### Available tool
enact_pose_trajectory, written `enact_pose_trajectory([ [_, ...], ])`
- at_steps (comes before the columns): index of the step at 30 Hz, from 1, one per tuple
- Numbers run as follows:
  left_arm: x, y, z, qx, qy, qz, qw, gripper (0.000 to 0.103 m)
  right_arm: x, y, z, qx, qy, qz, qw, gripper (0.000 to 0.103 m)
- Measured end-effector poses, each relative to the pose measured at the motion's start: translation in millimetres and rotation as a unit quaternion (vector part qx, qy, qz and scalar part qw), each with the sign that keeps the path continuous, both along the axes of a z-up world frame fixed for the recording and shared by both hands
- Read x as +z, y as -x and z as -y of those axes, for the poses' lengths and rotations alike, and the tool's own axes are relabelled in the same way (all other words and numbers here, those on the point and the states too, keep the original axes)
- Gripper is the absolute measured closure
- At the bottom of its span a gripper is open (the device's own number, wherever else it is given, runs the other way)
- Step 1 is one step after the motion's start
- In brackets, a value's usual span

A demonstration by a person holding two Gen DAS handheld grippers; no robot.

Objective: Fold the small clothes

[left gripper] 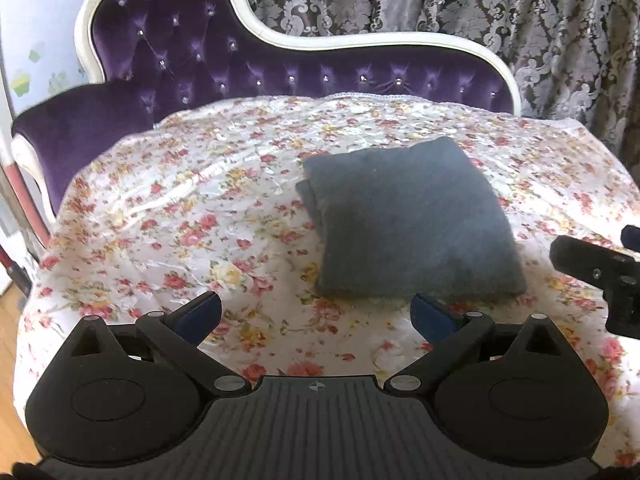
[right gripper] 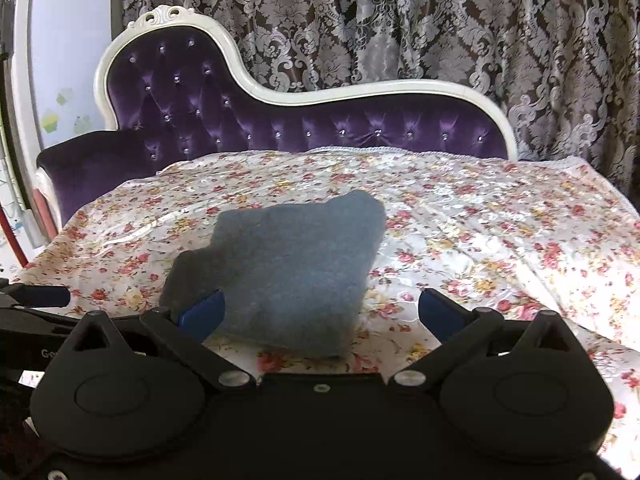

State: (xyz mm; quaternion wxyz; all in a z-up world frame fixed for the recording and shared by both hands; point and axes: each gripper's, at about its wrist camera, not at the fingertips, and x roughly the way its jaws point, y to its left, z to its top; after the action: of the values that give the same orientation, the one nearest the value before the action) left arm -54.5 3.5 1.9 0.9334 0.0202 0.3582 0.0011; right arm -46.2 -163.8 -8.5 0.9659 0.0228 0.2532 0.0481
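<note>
A grey-blue garment (left gripper: pixel 412 220) lies folded into a thick square on the floral cloth (left gripper: pixel 180 208). It also shows in the right wrist view (right gripper: pixel 292 268). My left gripper (left gripper: pixel 316 314) is open and empty, just short of the garment's near edge. My right gripper (right gripper: pixel 320 312) is open and empty, with its fingers on either side of the garment's near edge and above it. The right gripper also shows at the right edge of the left wrist view (left gripper: pixel 600 264). The left gripper shows at the left edge of the right wrist view (right gripper: pixel 32 300).
The floral cloth (right gripper: pixel 500 240) covers a table. Behind it stands a purple tufted chaise (left gripper: pixel 240 68) with a white frame. Patterned curtains (right gripper: pixel 440 20) hang at the back. Wood floor (left gripper: pixel 8 340) shows at the lower left.
</note>
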Motion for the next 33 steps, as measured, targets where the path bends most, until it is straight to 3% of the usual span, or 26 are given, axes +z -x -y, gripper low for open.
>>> enact_pose_trajectory([
  [10,-2.7,-3.8,0.4,0.006,0.017,-0.013,0.9997,0.001,-1.3,7.0,-0.8,-0.02,0.005,-0.011,1.0,0.001],
  [33,2.2,-6.2,7.1,0.01,0.018,-0.017,0.9996,0.001,-2.3,3.4,4.5,-0.022,-0.024,-0.035,0.999,0.001],
])
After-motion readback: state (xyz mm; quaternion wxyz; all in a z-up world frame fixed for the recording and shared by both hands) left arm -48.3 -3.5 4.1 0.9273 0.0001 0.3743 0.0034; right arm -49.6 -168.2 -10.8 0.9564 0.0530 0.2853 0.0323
